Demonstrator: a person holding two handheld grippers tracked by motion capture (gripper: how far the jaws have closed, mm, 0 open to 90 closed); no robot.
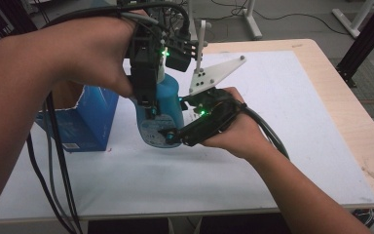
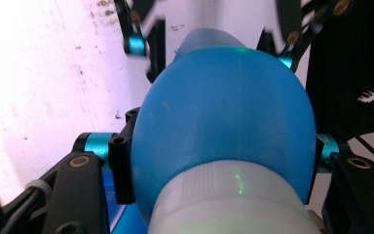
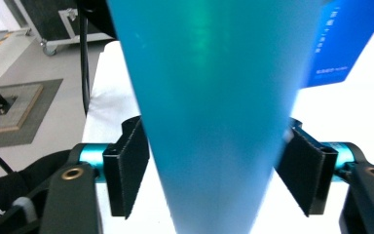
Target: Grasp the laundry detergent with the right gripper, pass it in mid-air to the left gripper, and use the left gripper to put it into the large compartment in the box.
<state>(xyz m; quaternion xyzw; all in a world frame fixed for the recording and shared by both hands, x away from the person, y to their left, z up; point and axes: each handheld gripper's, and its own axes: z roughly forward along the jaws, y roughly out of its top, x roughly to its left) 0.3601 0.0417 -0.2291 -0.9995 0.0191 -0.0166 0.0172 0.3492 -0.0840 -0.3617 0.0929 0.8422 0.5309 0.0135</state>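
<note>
A blue plastic bottle [image 1: 169, 97] stands upright over the white mat [image 1: 272, 146], between both grippers. My left gripper [image 1: 150, 108] comes down from above and is shut on the bottle's upper body. In the left gripper view its pads [image 2: 121, 165] press the blue shoulder [image 2: 224, 112] just past a white collar [image 2: 229, 200]. My right gripper [image 1: 173, 136] reaches in from the right at the bottle's lower part. In the right gripper view the bottle [image 3: 209, 97] sits between the pads [image 3: 302, 175], which stand slightly off it, so this gripper [image 3: 214, 173] is open.
A blue carton [image 1: 85, 122] stands at the left of the mat, close behind the bottle; it also shows in the right gripper view [image 3: 350, 39]. Cables hang from the left hand along the mat's left side. The mat lies on a wooden table [image 1: 350, 122].
</note>
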